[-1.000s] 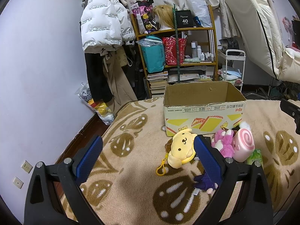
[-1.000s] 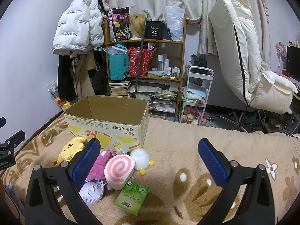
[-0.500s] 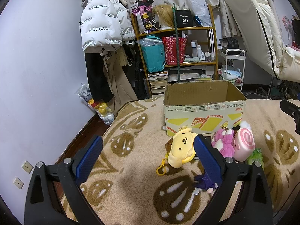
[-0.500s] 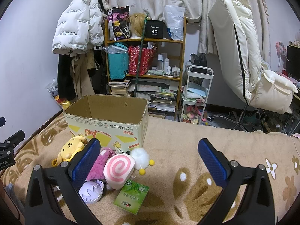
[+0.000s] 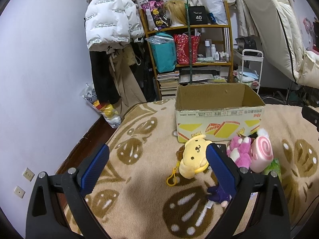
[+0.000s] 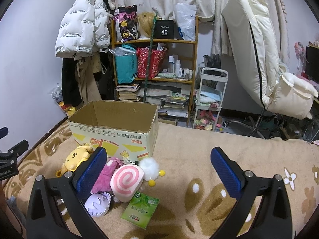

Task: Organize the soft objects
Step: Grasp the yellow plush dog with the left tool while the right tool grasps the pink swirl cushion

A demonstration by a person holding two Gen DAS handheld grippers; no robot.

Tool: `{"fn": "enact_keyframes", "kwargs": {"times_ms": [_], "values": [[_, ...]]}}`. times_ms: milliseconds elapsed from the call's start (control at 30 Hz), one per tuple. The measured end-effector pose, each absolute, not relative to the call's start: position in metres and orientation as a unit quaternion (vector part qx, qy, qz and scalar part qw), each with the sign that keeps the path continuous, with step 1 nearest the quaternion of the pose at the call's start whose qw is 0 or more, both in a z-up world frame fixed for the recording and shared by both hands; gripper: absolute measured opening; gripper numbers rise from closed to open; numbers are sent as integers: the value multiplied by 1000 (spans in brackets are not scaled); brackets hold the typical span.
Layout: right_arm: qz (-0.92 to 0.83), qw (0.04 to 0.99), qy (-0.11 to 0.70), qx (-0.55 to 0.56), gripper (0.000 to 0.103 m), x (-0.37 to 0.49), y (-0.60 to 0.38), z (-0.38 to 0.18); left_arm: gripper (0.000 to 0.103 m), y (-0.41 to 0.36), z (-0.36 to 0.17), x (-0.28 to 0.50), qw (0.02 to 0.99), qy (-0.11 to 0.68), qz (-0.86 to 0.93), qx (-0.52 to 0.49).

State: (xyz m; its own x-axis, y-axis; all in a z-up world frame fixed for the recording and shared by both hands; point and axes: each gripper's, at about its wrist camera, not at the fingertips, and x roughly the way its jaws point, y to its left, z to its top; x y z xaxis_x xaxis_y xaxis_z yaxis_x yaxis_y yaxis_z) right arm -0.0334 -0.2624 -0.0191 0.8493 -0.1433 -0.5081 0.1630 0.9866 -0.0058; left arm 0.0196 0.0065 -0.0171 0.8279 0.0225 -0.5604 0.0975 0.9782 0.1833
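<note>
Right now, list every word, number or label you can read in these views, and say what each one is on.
"40": black box on the top shelf; the small line beneath it is too small to read.
"The only leading fashion art": printed repeatedly, upside down, on the white puffer jacket.
Cardboard box: red characters and label strips, upside down, too blurred to read.
Green packet: printing too small to read.
</note>
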Motion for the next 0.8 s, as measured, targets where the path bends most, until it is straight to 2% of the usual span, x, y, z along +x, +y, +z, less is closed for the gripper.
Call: {"fn": "enact_keyframes", "kwargs": {"times_ms": [200,467,800], "values": [[-73,961,266,16,103,-25,-261,-23,96,7,-14,34,949,305,-16,75],[-59,955,290,2,103,-6,-253,-30,96,-7,-19,54,946,309,-16,94],[-45,941,336,-2,103,25,-256,-40,96,-20,-48,90,929,358,-38,88]]}}
